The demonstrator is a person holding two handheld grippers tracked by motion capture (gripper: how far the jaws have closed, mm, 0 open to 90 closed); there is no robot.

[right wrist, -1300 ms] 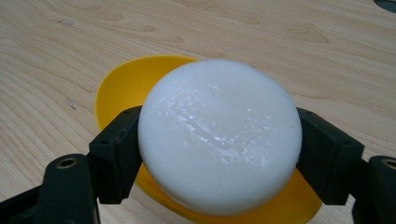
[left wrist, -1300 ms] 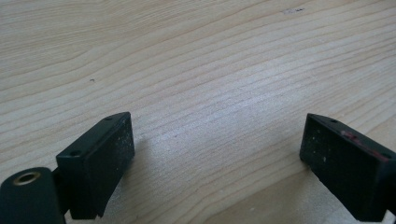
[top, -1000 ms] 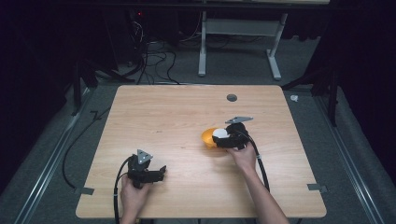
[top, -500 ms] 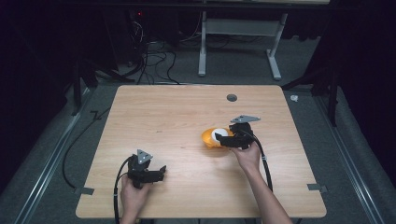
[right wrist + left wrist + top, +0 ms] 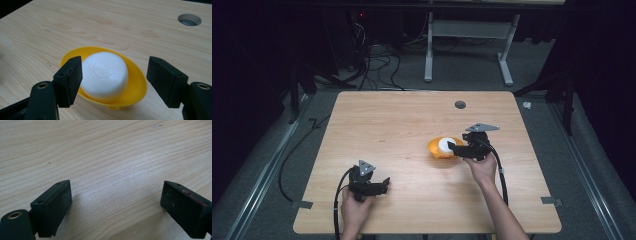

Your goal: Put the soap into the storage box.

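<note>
Wooden desk (image 5: 402, 130), dark room around. Yellow bowl (image 5: 135, 82) with white puck (image 5: 105, 73) right of centre; right tool (image 5: 460, 149) around it, just been closing, not yet pressing. Left tool (image 5: 379, 186) released, near front edge.

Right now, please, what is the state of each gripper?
Left gripper: open, nothing between its jaws.
Right gripper: jaws have just been closing around the white block in the yellow bowl; one jaw still apart from it.

Two matte black plastic claws: left claw (image 5: 384, 182), right claw (image 5: 451, 146). Blocky rectangular jaws, dusty pads, brass-ringed screw holes. Grey three-cornered plates on top, black cables trailing back. Bare forearms, no sleeves.
</note>
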